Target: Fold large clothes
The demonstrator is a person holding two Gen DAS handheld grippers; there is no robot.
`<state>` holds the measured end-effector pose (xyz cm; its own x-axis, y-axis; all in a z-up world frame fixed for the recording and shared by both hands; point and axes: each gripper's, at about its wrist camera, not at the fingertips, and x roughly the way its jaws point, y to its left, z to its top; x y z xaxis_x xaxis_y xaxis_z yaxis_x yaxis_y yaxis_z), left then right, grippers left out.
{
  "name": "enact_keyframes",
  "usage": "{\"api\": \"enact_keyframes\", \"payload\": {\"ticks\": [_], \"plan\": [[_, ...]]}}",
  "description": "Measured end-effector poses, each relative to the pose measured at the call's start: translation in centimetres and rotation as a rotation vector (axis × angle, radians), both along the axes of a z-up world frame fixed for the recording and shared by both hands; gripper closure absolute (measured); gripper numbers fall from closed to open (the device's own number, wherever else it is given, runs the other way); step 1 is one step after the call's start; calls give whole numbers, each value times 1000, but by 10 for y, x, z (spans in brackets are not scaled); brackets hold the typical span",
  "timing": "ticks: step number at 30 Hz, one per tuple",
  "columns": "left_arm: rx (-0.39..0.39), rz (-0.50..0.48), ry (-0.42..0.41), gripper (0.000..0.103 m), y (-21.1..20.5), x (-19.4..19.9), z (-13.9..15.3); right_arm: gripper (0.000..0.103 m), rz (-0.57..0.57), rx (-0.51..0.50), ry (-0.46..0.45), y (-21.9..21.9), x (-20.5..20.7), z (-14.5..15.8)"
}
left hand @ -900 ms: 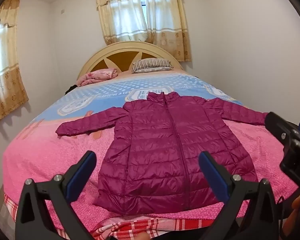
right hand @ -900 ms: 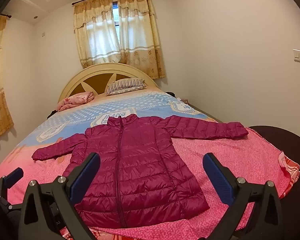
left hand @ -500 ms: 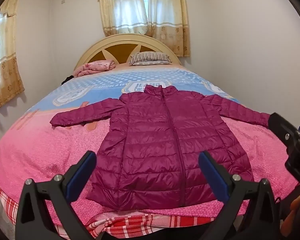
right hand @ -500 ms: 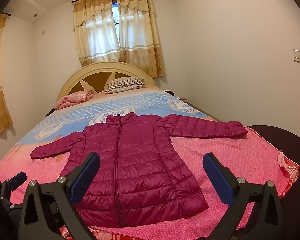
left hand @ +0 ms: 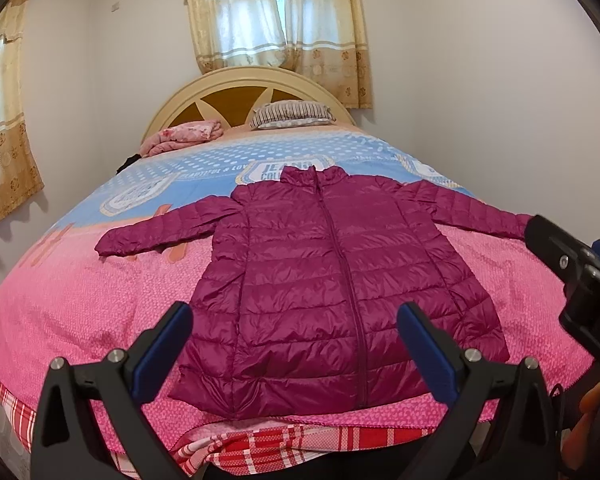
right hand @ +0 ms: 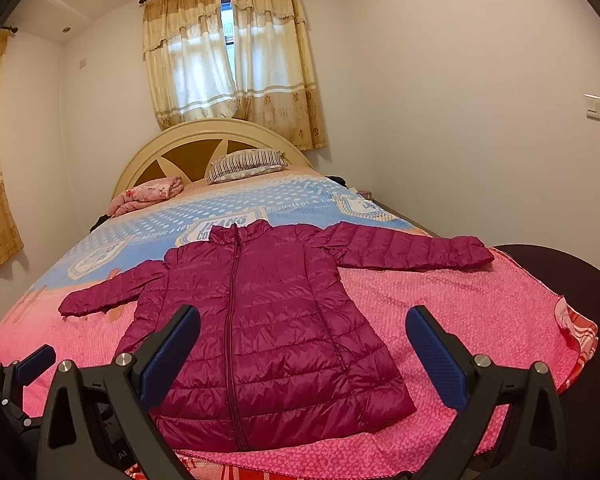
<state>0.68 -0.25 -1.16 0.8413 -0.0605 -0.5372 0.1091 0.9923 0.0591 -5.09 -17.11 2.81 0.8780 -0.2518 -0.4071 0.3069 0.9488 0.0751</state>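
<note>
In the left wrist view, the far right sleeve end of the magenta quilted puffer jacket [left hand: 324,280] is hidden behind the right hand-held gripper [left hand: 580,276], which enters from the right edge and is cut off there, so whether its fingers are apart cannot be told here. A fingertip shows at the lower right edge, too cropped to make out more. The left hand-held gripper [left hand: 296,348] fills the bottom of the frame, its two blue-padded fingers spread wide with nothing between them. The jacket lies flat and zipped in the centre, its hem just above the fingers, sleeves spread outwards on the bed [left hand: 72,304]. The cover is pink and dotted near the bottom, blue with badge prints further up; a red plaid sheet [left hand: 284,444] peeks out below.

In the right wrist view, the right hand-held gripper [right hand: 302,352] holds its fingers wide apart and empty, low in the frame. The jacket sits centre-left, its hem partly hidden behind the left finger, and both cuffs are visible. Part of the left hand-held gripper shows at the lower left, mostly cut off. A striped pillow [right hand: 246,164] and folded pink floral blanket [right hand: 148,194] lie before the arched headboard [right hand: 204,136].
</note>
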Motion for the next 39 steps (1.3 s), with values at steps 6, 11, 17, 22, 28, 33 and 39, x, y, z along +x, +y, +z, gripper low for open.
{"api": "enact_keyframes", "payload": {"ticks": [6, 11, 17, 22, 28, 33, 39], "plan": [[1, 0, 2, 0, -1, 0, -2, 1, -1, 0, 5, 0, 2, -2], [2, -1, 1, 0, -1, 0, -2, 1, -2, 1, 3, -1, 1, -2], [1, 0, 3, 0, -1, 0, -1, 1, 1, 3, 8, 0, 2, -1], [1, -1, 3, 0, -2, 0, -2, 1, 1, 3, 9, 0, 2, -2], [2, -1, 4, 0, -2, -1, -2, 1, 1, 5, 13, 0, 2, -4], [2, -1, 4, 0, -3, -1, -3, 1, 2, 6, 13, 0, 2, -4], [3, -1, 4, 0, -4, -1, -3, 1, 2, 7, 14, 0, 2, -4]]}}
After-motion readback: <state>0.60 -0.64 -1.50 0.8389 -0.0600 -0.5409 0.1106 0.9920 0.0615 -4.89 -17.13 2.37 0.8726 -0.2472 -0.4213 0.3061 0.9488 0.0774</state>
